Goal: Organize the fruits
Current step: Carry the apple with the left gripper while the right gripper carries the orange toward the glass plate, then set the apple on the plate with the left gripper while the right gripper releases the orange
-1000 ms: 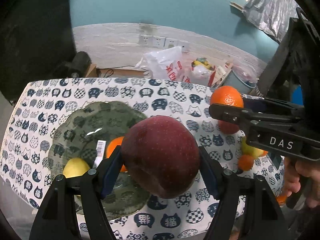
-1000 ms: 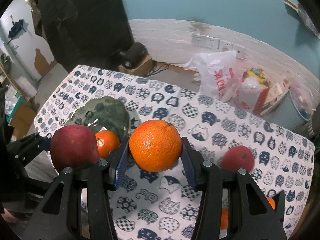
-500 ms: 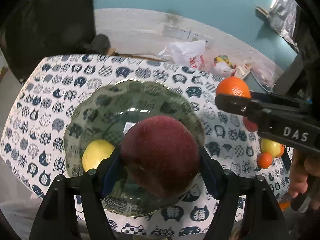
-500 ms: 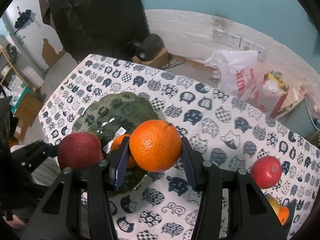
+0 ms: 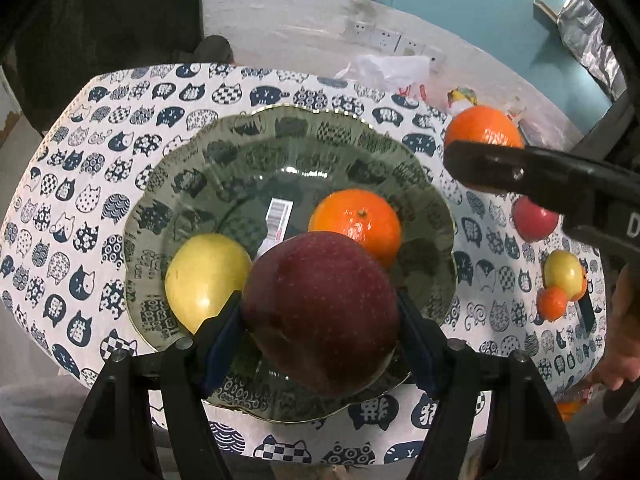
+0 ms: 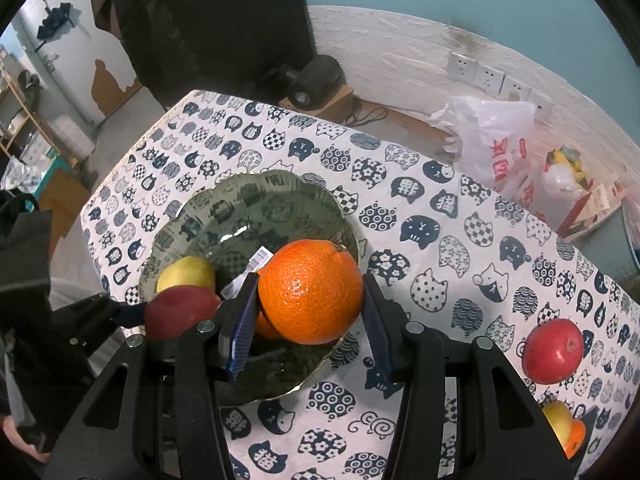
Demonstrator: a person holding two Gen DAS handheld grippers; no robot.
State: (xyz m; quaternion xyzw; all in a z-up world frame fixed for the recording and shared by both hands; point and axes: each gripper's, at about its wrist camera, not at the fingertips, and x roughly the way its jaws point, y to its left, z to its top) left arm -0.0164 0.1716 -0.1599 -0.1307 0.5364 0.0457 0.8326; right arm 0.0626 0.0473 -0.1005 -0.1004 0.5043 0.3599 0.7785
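Left wrist view: the left gripper (image 5: 320, 320) has its jaws clamped on a dark red apple (image 5: 320, 312), one blue pad on each flank, so the fruit hangs free above the near half of the glass plate (image 5: 168, 184). That hold looks meant for a straight drop into the open space at the plate's near side. Already on the plate lie a yellow fruit (image 5: 204, 276) at the left and a mandarin (image 5: 356, 224) toward the right, with a barcode sticker (image 5: 278, 216) between them. The plate sits on the cat-print worktop (image 5: 80, 160). To the right the right gripper reaches in with an orange (image 5: 482, 128) showing above its finger. Beyond it, loose on the cloth, are a red apple (image 5: 534, 220), a yellow-red fruit (image 5: 564, 272) and a small mandarin (image 5: 552, 302) touching it; these seem to be waiting their turn.

Right wrist view: the right gripper (image 6: 312, 316) has its jaws closed on the orange (image 6: 310, 290), held over the plate's (image 6: 280, 180) right rim, probably ready to go in once the apple is set down. The apple (image 6: 180, 312) in the left gripper sits at lower left, beside the yellow fruit (image 6: 186, 274). The red apple (image 6: 554, 350) lies well apart on the worktop (image 6: 440, 220), another fruit near the lower right edge.
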